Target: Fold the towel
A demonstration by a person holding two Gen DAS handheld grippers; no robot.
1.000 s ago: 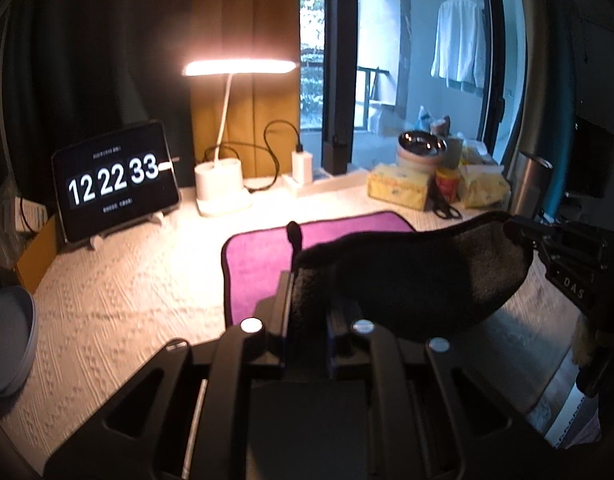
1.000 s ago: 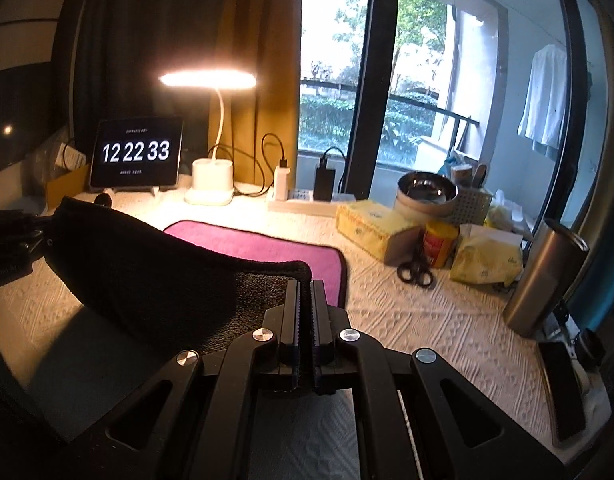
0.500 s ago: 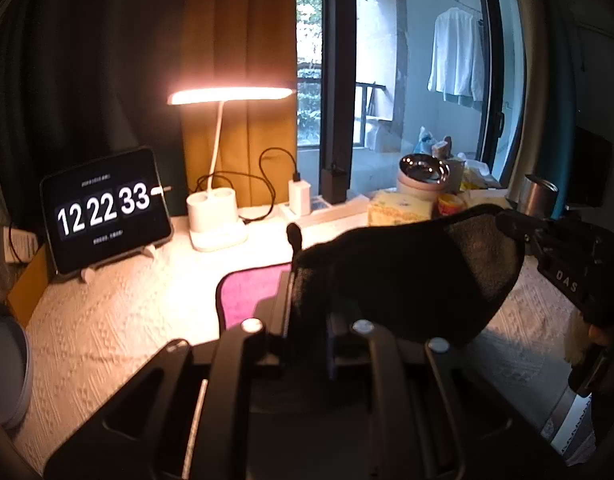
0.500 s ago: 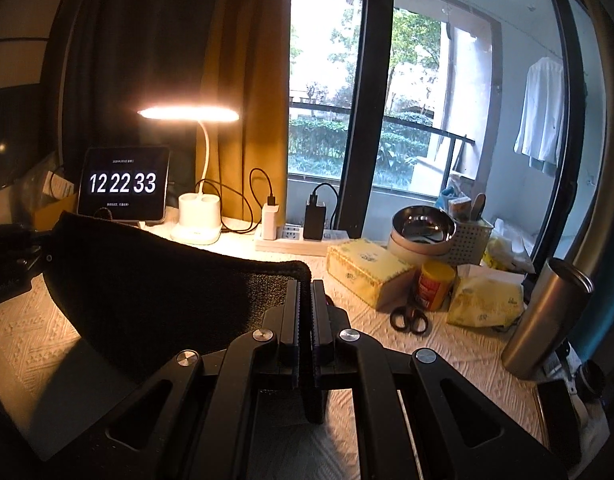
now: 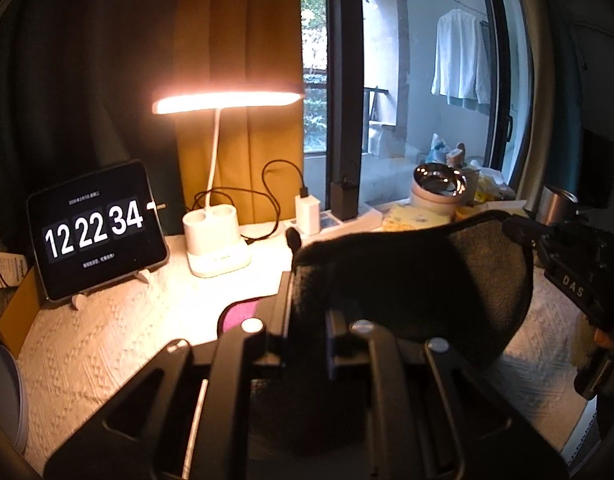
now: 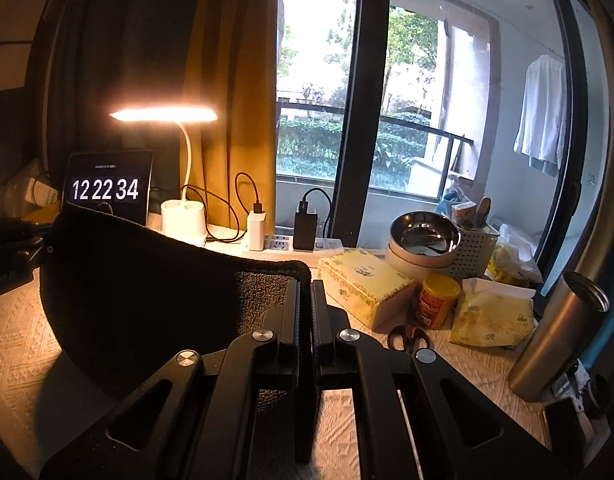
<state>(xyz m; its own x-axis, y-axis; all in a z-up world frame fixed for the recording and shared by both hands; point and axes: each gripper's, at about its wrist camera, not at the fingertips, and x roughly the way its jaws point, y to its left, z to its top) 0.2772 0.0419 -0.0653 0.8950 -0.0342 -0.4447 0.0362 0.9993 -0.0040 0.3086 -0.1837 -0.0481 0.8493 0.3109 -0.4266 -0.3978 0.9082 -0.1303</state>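
The towel (image 5: 419, 280) looks dark on this side and hangs stretched between my two grippers above the table; it also shows in the right wrist view (image 6: 147, 280). A small magenta part (image 5: 243, 312) of it still lies on the table. My left gripper (image 5: 307, 276) is shut on one corner. My right gripper (image 6: 305, 280) is shut on the other corner. The right gripper shows at the right of the left wrist view (image 5: 523, 228), and the left gripper at the left edge of the right wrist view (image 6: 11, 240).
White textured tablecloth (image 5: 107, 344). A clock tablet (image 5: 95, 232), lit desk lamp (image 5: 217, 248) and power strip (image 6: 283, 244) stand at the back. Tissue box (image 6: 363, 284), bowls (image 6: 423, 240), yellow jar (image 6: 437, 300), scissors (image 6: 407, 336) and steel tumbler (image 6: 555, 328) stand on the right. Grey plates (image 5: 3, 400) lie far left.
Both grippers have risen with the towel's edge. More of the towel is off the table; only a small magenta part remains in view. The clock went from 33 to 34.
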